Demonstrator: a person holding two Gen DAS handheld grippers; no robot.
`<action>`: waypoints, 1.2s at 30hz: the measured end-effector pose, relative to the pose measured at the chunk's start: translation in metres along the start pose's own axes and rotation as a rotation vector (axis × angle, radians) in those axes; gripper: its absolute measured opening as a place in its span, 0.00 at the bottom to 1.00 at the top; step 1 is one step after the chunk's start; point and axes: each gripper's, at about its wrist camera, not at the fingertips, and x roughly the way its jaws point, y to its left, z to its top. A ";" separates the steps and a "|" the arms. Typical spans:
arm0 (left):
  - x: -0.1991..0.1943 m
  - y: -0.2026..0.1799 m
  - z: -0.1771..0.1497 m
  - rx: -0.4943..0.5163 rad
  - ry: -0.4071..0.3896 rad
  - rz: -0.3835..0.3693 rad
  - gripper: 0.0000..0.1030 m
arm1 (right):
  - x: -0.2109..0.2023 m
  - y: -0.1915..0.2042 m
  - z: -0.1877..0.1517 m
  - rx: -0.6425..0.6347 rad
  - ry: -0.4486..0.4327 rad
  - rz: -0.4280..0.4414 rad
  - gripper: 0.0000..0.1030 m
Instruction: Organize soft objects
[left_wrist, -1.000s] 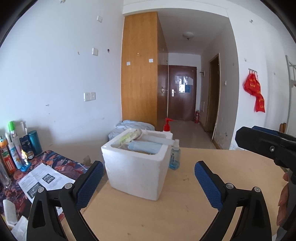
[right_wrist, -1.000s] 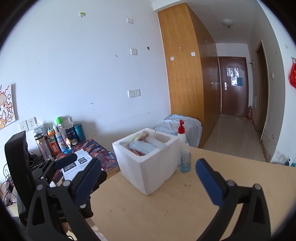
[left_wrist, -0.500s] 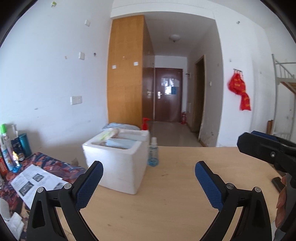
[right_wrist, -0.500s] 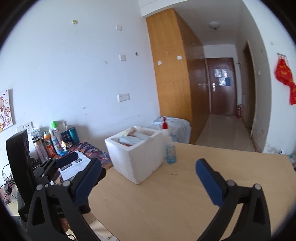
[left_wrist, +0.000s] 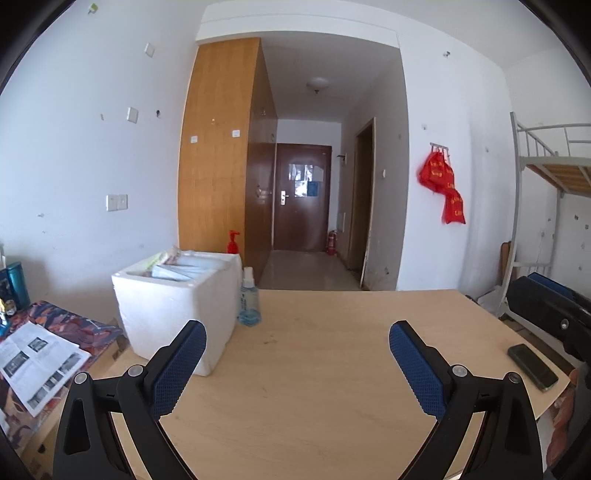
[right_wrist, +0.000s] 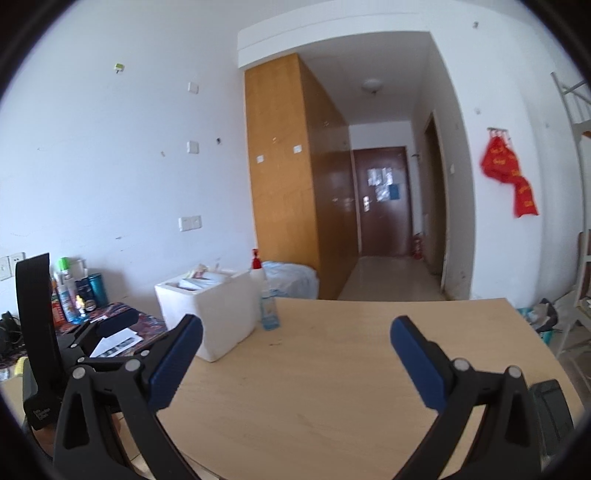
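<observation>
A: Where are the soft things?

B: In the white foam box (left_wrist: 177, 299) at the table's (left_wrist: 314, 387) far left corner; pale blue packs show above its rim, though I can't make out exactly what they are.

A: And beside the box?

B: A small clear spray bottle (left_wrist: 248, 301) just to its right, a red pump bottle (left_wrist: 233, 242) behind it, and a dark phone (left_wrist: 532, 365) well off to its right, at the table edge.

A: The claws?

B: Left gripper (left_wrist: 297, 363) and right gripper (right_wrist: 295, 360) both spread wide, empty, hovering over bare wood short of the box.
</observation>
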 end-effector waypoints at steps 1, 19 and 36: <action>0.000 -0.002 -0.003 -0.002 -0.002 -0.003 0.97 | -0.001 -0.001 -0.003 0.004 0.000 -0.009 1.00; -0.009 -0.013 -0.028 -0.001 -0.056 0.000 0.97 | 0.009 -0.017 -0.037 0.050 0.076 -0.107 1.00; -0.010 -0.010 -0.030 0.003 -0.057 0.013 0.97 | 0.007 -0.018 -0.039 0.059 0.089 -0.105 1.00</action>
